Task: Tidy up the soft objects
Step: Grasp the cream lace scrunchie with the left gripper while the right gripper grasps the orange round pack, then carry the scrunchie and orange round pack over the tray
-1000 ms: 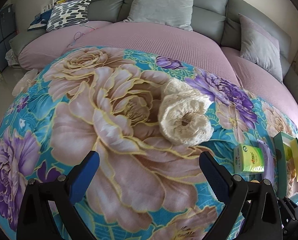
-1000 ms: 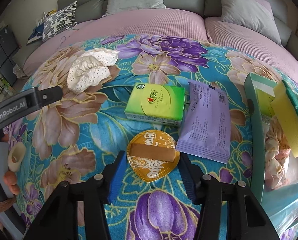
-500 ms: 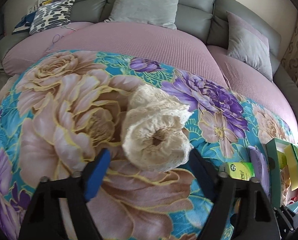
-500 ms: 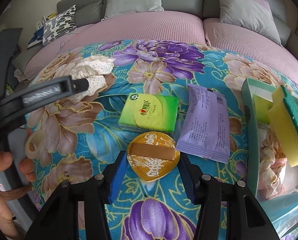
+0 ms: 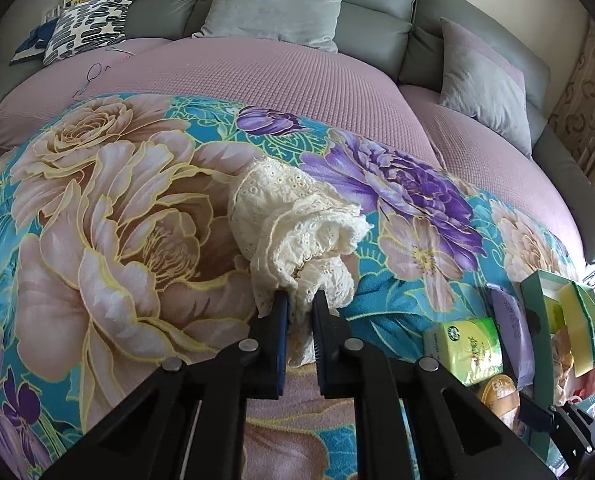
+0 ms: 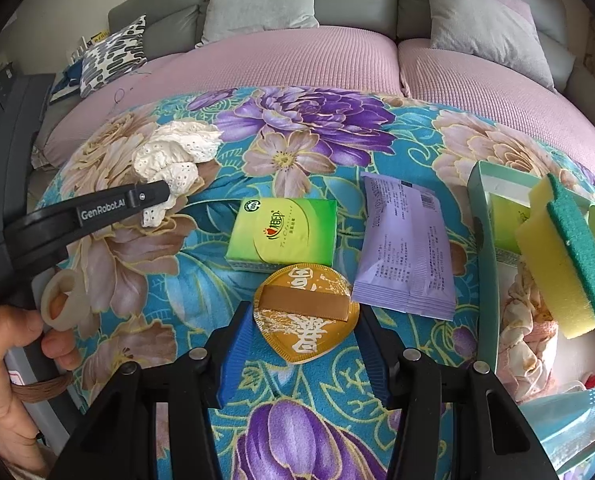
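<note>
Left tongs (image 5: 298, 312) clamp the lace cloth (image 5: 293, 232) on the floral blanket (image 5: 117, 240). Only the right view shows the right tongs (image 6: 305, 340) apart around a gold packet (image 6: 305, 316); box (image 6: 482, 216) contents are cut off.

Cream eyelet cloth (image 5: 293, 224); teal floral blanket (image 5: 97, 240); green tissue pack (image 6: 281, 236); yellow-green sponge (image 6: 561, 256)

My left gripper (image 5: 298, 312): black plastic frame, blue ribbed pads on the inner finger faces, round silver screw heads along each arm. One finger carries white "GenRobot.AI" lettering in the right wrist view. My right gripper (image 6: 304, 340) matches: black arms, blue pads, silver screws. My left hand (image 6: 5, 364) shows bare skin on a grey handle.
</note>
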### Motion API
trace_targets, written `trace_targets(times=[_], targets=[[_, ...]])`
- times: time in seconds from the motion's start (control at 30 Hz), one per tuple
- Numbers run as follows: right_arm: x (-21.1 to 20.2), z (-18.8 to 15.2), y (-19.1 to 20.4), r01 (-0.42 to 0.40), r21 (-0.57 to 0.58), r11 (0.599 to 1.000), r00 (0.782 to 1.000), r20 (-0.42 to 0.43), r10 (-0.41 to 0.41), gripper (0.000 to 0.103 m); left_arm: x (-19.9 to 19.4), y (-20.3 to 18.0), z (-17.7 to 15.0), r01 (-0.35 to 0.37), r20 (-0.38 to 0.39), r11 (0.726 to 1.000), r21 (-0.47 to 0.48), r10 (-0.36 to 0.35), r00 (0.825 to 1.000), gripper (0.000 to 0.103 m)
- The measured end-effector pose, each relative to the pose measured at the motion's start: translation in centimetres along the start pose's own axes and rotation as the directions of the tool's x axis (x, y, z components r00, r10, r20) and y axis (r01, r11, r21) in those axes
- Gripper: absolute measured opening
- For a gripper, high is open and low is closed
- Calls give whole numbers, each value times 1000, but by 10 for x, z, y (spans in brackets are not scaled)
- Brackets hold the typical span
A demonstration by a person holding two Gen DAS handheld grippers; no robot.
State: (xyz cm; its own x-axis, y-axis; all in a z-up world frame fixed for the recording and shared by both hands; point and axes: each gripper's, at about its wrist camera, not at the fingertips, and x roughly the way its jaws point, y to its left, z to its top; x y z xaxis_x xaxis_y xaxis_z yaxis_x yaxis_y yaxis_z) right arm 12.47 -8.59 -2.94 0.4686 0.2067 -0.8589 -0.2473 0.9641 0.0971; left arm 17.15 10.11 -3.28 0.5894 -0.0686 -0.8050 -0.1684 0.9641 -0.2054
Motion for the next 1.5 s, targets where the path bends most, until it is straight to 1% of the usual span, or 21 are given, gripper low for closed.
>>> trace_targets(times=[0.07, 0.13, 0.3, 0.4, 0.6, 0.73, 0.9, 1.03, 1.17, 1.33, 1.5], targets=[[-4, 0, 0, -3, -1, 1000, 1000, 10, 3, 54, -7, -1, 0, 7, 7, 1000, 4, -7, 1000, 11], [-9, 0, 0, -7, -1, 1000, 1000, 22, 7, 54, -19, -3, 0, 9, 32, 1000, 8, -10, 999, 11], [-24, 1, 1, -28, -6, 1000, 998, 57, 29, 54, -59, -8, 5, 22, 130, 1000, 16, -24, 991, 10], [-35, 1, 2, -38, -11, 999, 996, 82, 38, 54, -81, -12, 6, 25, 181, 999, 28, -30, 983, 10], [-55, 2, -3, -37, -4, 999, 991, 129, 37, 54, -118, -25, 3, 31, 253, 997, 71, -48, 966, 10], [-69, 0, -9, -36, 8, 999, 987, 160, 34, 54, -136, -38, -2, 47, 278, 992, 116, -78, 957, 10], [-87, -4, -23, -30, 33, 999, 980, 198, 23, 54, -156, -57, -9, 66, 318, 984, 165, -116, 941, 10], [-101, -8, -37, -20, 59, 998, 974, 228, 6, 54, -165, -74, -13, 84, 329, 978, 193, -145, 933, 10], [-117, -14, -59, 0, 95, 995, 967, 253, -24, 54, -169, -97, -17, 112, 323, 966, 233, -186, 928, 10], [-134, -22, -91, 37, 156, 987, 959, 272, -79, 54, -172, -133, -26, 157, 311, 944, 291, -249, 917, 10], [-147, -32, -124, 68, 221, 973, 952, 278, -130, 54, -168, -167, -34, 194, 278, 919, 343, -296, 914, 10]])
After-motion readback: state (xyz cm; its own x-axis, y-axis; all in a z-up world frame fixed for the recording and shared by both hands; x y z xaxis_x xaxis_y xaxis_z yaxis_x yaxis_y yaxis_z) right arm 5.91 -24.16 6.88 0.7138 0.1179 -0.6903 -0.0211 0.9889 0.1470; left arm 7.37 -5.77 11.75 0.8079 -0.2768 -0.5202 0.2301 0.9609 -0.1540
